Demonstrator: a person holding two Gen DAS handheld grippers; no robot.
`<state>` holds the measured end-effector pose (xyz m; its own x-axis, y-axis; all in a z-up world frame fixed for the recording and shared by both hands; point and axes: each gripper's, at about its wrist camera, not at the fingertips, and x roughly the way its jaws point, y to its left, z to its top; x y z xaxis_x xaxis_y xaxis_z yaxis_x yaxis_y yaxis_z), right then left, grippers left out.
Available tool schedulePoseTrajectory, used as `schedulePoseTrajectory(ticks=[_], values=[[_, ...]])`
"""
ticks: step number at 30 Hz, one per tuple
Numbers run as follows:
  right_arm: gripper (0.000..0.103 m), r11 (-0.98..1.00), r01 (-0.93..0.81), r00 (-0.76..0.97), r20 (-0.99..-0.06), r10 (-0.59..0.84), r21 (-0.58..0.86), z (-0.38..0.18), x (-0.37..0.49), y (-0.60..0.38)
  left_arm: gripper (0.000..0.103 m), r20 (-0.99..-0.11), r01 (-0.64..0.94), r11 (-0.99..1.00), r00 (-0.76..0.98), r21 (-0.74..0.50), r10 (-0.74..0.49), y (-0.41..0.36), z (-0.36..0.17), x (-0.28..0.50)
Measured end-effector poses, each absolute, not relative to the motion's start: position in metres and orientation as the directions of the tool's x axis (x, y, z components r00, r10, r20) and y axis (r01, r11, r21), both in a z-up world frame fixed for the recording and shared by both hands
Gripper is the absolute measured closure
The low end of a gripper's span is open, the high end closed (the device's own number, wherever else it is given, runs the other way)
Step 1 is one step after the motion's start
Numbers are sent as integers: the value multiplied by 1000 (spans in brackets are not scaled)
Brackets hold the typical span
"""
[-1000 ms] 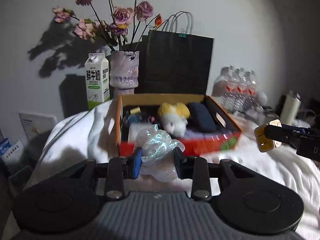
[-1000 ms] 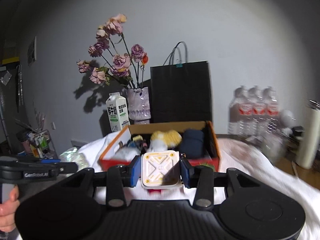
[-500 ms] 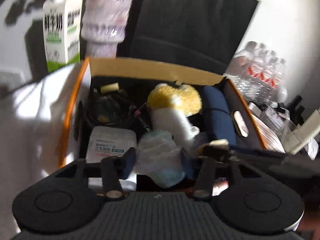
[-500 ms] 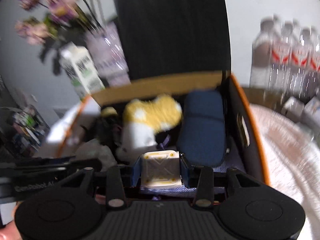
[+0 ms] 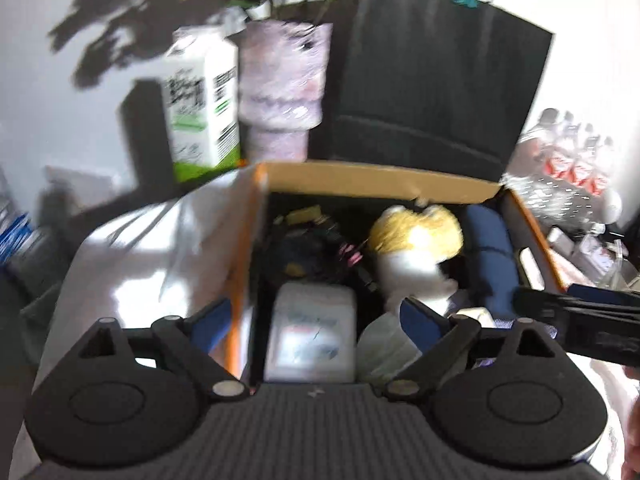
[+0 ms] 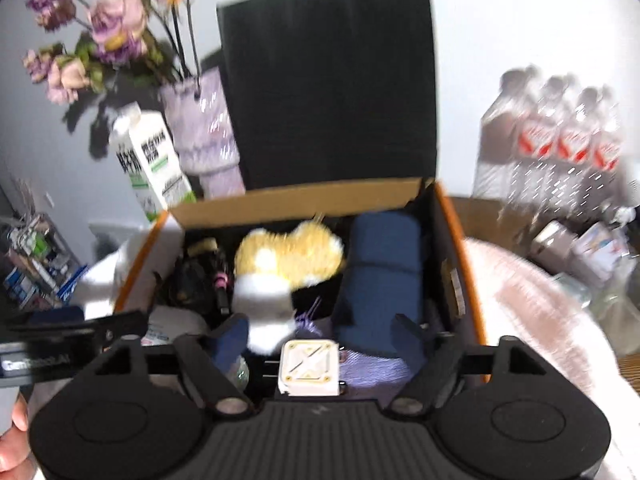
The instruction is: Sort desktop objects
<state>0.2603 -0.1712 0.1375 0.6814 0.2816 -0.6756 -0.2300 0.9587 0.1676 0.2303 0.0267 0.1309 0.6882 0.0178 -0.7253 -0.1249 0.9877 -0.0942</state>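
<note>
Two opening grippers, left and right, over one box

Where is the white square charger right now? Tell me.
In the right wrist view, the white square charger lies inside the orange box, at its near edge, between the opening right gripper's fingers, beside the navy pouch.

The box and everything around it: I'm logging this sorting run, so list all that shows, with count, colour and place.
Cardboard box: one, orange-edged, centre.
Plush toy: one, yellow-white, in box.
Pouch: one, navy, box right.
Charger: one, white, box front, released.
Plastic bag: one, clear, box front.
Wipes pack: one, white, box left.
Milk carton: one, white-green, behind.
Vase: one, lilac, flowers.
Paper bag: one, black, behind.
Water bottles: several, clear, right.
Left gripper: black, opening.
Right gripper: black, opening.
</note>
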Motion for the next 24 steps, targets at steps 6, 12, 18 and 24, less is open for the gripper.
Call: schedulePoseTrajectory(ticks=[6,12,18,24], values=[[23,958,-269,689,-674,266,102,140,218,-187,10,-756,-86,995,655,-45,23,26,124,188],[22,958,-279,750,-608,259,64,137,145,-208,9,-718,33,999,695,-22,-39,12,116,106],[12,948,-307,804,-510,308,87,111,51,-222,7,-652,76,996,754,-37,-82,1,102,19],[12,954,-288,817,-498,290,82,71,-24,-222,6,-638,64,992,761,-106,-117,-3,70,-55]])
